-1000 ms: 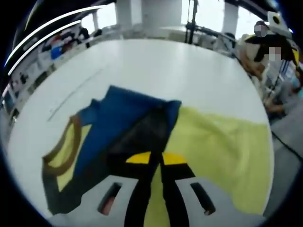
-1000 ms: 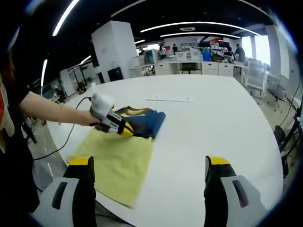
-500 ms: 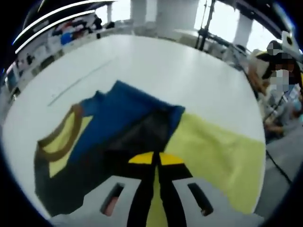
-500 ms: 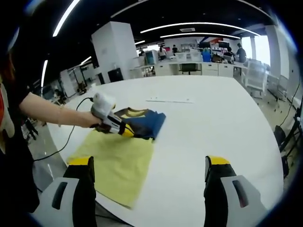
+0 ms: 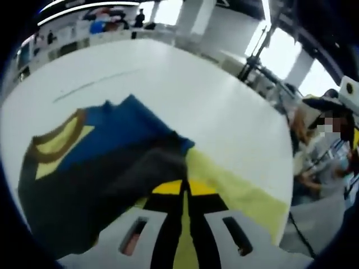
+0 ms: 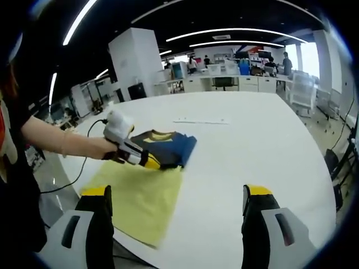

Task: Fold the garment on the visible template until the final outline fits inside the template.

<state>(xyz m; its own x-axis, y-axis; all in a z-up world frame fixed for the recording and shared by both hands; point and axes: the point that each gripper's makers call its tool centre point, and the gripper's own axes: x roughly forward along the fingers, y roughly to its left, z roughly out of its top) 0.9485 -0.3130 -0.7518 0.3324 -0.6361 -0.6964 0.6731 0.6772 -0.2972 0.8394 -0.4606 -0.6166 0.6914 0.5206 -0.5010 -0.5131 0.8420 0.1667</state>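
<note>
Left gripper view
Garment (image 5: 106, 151): blue and dark, yellow collar, lying folded on the white table (image 5: 185, 89), overlapping the yellow template (image 5: 241, 196).
Left gripper (image 5: 184, 188): jaws pinching together on the garment's edge.

Right gripper view
Garment (image 6: 165, 144): sitting at the template's (image 6: 137, 199) far end.
Left gripper (image 6: 147, 162): a hand (image 6: 109, 150) is holding it.
Right gripper (image 6: 176, 224): jaws standing wide apart, gripping nothing.

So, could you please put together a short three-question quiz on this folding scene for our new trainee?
1. True or false: the right gripper is open, over the white table.
2. What colour is the template under the garment?
3. The left gripper is: A) shut at the garment's edge, B) wide open, C) resting off the table.

Key: 1 true; 2 yellow; 3 A.
</note>
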